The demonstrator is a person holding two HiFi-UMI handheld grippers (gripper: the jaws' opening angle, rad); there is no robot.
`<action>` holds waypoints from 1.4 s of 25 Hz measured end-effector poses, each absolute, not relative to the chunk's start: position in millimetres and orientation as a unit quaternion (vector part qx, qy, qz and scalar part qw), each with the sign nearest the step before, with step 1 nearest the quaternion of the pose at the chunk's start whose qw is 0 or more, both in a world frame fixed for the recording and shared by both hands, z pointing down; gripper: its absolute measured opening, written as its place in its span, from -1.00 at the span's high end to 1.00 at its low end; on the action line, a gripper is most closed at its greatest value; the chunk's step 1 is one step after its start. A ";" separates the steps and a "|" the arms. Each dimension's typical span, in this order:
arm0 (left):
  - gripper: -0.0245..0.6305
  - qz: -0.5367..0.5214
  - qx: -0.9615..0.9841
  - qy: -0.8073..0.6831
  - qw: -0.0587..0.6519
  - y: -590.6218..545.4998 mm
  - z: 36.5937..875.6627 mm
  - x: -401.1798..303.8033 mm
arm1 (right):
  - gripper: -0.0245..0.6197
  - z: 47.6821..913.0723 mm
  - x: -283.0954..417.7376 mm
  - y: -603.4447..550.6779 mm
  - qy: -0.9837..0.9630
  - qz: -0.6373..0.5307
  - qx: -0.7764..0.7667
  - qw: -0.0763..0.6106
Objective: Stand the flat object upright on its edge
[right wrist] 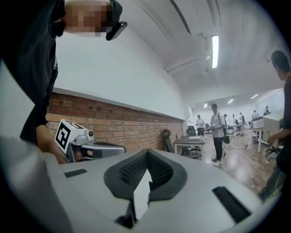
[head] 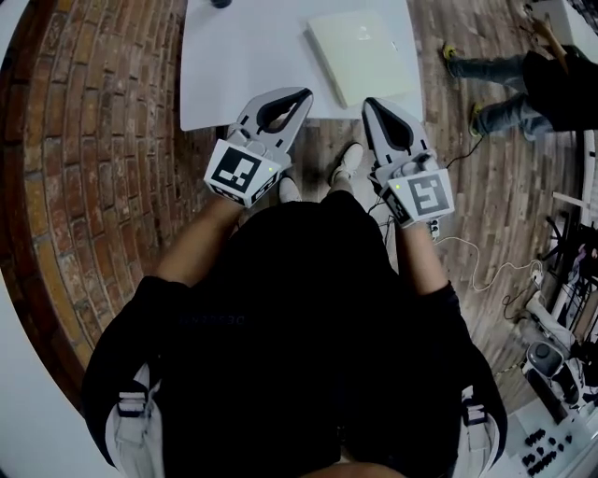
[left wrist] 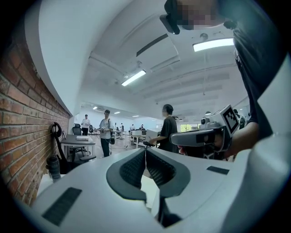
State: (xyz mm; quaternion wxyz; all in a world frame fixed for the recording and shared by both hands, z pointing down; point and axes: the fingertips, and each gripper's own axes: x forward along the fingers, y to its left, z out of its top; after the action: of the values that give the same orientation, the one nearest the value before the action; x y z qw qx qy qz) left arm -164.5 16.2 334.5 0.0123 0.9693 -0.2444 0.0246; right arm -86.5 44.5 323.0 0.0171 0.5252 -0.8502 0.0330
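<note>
A white table (head: 234,75) stands beside a brick wall, and the frame cuts off a dark thing (head: 220,3) at its far edge, so we cannot tell what it is. The pale flat object (head: 363,54) lies flat on the table's right part. We hold the left gripper (head: 301,95) and right gripper (head: 370,105) at the near edge, the 2 pairs of jaws closed on nothing.

The head view looks steeply down from above the person onto the white table's (head: 243,84) near edge. Each gripper view rides close behind its own jaws before that table, seemingly tilted up across it. Both share the brick wall (left wrist: 20,136) left of the table. The left gripper view catches the right gripper (left wrist: 175,138), and the right gripper view catches the left gripper (right wrist: 123,149).
</note>
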 end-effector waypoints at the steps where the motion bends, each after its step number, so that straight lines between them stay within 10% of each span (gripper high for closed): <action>1: 0.86 0.027 0.968 -0.249 0.012 9.7 335.0 -159.6 | 0.90 323.5 -80.9 37.2 -0.852 0.035 0.523 0.016; 35: 0.86 0.118 0.900 -0.405 0.112 -137.0 426.2 -20.0 | 0.89 433.5 77.0 -145.8 -0.900 0.118 0.398 0.130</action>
State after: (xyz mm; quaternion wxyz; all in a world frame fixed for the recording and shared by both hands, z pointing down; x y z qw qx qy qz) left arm -20.0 -137.0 426.2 0.1115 0.9001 -0.4045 0.1175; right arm 77.0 -145.8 433.5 0.1296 0.3985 -0.9002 0.1183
